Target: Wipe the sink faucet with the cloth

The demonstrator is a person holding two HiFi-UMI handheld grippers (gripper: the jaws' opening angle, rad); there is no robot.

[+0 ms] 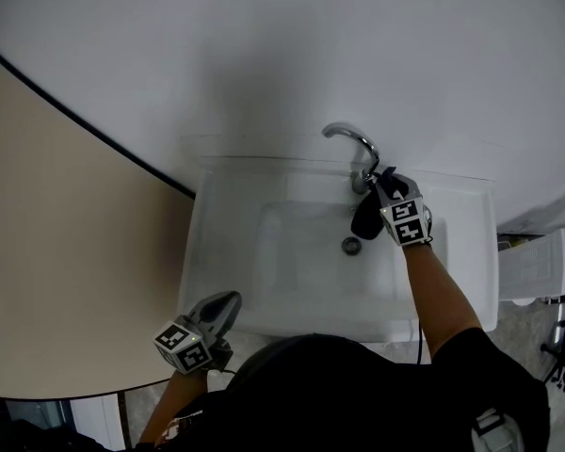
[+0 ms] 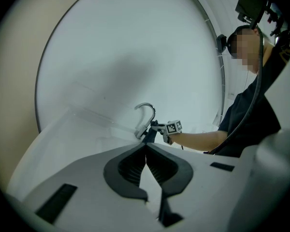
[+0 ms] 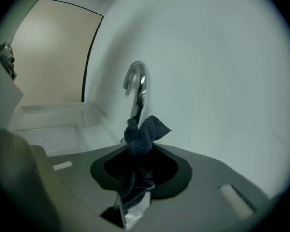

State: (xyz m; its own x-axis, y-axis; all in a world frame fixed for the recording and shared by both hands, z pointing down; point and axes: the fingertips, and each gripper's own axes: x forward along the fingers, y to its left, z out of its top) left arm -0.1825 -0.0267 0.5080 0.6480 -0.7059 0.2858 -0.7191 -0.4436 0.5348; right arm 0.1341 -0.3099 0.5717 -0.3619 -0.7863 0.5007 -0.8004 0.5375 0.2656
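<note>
A chrome gooseneck faucet (image 1: 354, 149) rises at the back rim of the white sink (image 1: 226, 243). My right gripper (image 1: 380, 179) is shut on a dark blue cloth (image 3: 139, 144) and holds it against the lower stem of the faucet (image 3: 137, 91). In the head view the cloth (image 1: 367, 217) hangs below the jaws over the basin. The left gripper view shows the faucet (image 2: 146, 117) and the cloth (image 2: 149, 134) far off. My left gripper (image 1: 228, 304) rests shut and empty at the sink's front left corner, its jaws touching.
The drain (image 1: 352, 246) lies in the basin under the cloth. A white wall stands behind the sink, with a beige panel (image 1: 66, 252) on the left. White equipment (image 1: 541, 266) stands to the right of the sink. The person's dark sleeve fills the lower head view.
</note>
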